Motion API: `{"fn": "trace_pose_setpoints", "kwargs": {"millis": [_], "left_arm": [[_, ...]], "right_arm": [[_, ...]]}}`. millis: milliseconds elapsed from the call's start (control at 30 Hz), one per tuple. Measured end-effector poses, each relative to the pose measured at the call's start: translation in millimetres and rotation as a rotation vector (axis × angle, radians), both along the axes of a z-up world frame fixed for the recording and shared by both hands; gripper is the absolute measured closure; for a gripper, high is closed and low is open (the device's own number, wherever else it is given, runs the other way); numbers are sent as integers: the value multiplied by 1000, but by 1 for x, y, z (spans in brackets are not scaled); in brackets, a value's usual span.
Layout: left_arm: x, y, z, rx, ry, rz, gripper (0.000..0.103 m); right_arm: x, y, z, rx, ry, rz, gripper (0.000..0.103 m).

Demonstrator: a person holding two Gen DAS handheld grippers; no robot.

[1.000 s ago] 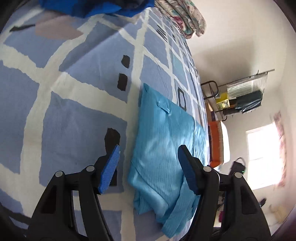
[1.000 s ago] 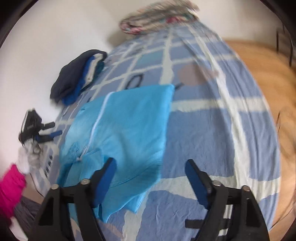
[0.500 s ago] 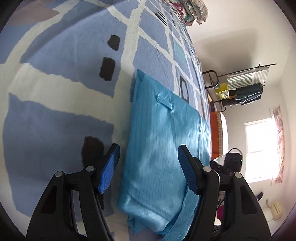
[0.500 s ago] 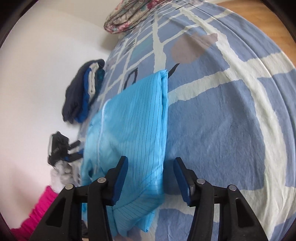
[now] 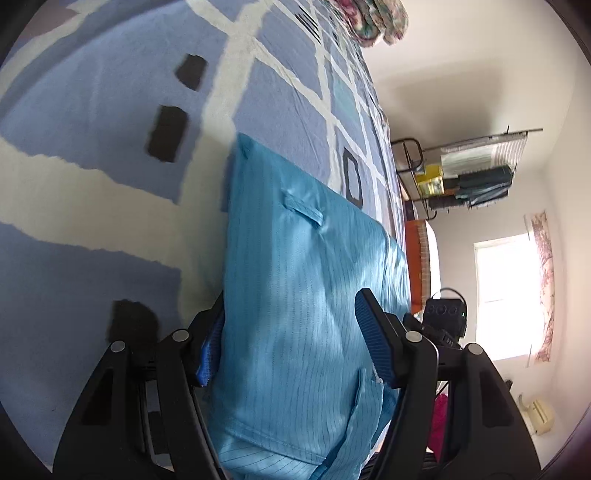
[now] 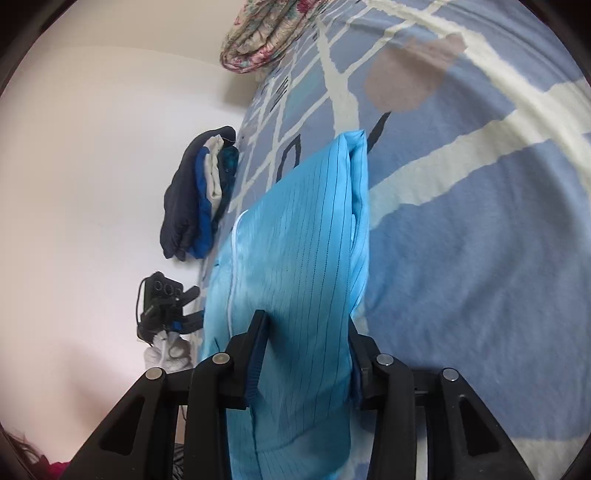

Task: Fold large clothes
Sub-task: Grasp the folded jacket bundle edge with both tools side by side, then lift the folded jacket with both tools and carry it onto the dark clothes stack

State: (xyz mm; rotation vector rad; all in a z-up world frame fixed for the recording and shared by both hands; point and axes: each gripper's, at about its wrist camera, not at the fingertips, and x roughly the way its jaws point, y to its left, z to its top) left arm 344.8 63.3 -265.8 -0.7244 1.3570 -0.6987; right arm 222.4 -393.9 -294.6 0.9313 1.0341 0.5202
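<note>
— How are your fingers sitting right now?

— Your right gripper point(image 6: 304, 354) has just been closing its fingers on the folded blue garment point(image 6: 295, 266), and the pads are now pressing on the cloth from both sides at its near end. Your left gripper point(image 5: 291, 343) is standing wide: its fingers are straddling the garment point(image 5: 306, 295), one tucked along the folded edge, the other raised above the top layer, not clamping.

— And where is the garment lying?

— It is lying folded on the bed point(image 6: 461, 258), on the blue sheet with pale stripes, stretching away from both grippers. In the right view you are seeing your other gripper point(image 6: 164, 306) at the garment's far side.

— What is lying around it?

— A pile of dark clothes point(image 6: 199, 192) is sitting at the bed's edge by the wall, and a flowered quilt point(image 6: 266, 33) is bundled at the head. In the left view a wire rack point(image 5: 465, 166) is standing beyond the bed, with a bright window point(image 5: 506, 295) nearby.
</note>
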Motion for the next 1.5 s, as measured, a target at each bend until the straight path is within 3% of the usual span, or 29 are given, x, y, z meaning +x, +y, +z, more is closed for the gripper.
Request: {"fn": "trace_pose_setpoints", "kwargs": {"millis": [100,133,167,200,267,367,533,700,1000,1233,1500], "left_arm": [[-3,-12,5,62,-38,-19,42],[-3,-15,6,92,-50,-27,48],[-5,-18,9,149,-69,-37,65],[-6,-21,10,164,-76,-41,77],[-11,-24,15,173,-102,-35,85],[-20,-37,33,246,-196,-71,92],[-31,-46,58,280,-280,-86,95],[-43,-50,78,291,-330,-90,96],[-56,-36,114,302,-403,-70,97],[-57,-9,133,295,-434,-20,97],[-42,29,176,320,-505,49,97]], "right_arm": [[0,2,1,-6,-6,12,65],[0,4,1,-18,1,10,68],[0,6,1,-28,5,7,73],[-1,8,3,-58,9,3,79],[-2,12,11,-126,7,5,86],[-5,24,33,-243,-39,22,96],[-12,45,67,-443,-90,55,99],[-16,56,92,-530,-120,58,99],[-21,83,132,-589,-174,50,100],[-17,100,145,-599,-185,41,100],[5,137,189,-617,-273,50,100]]}}
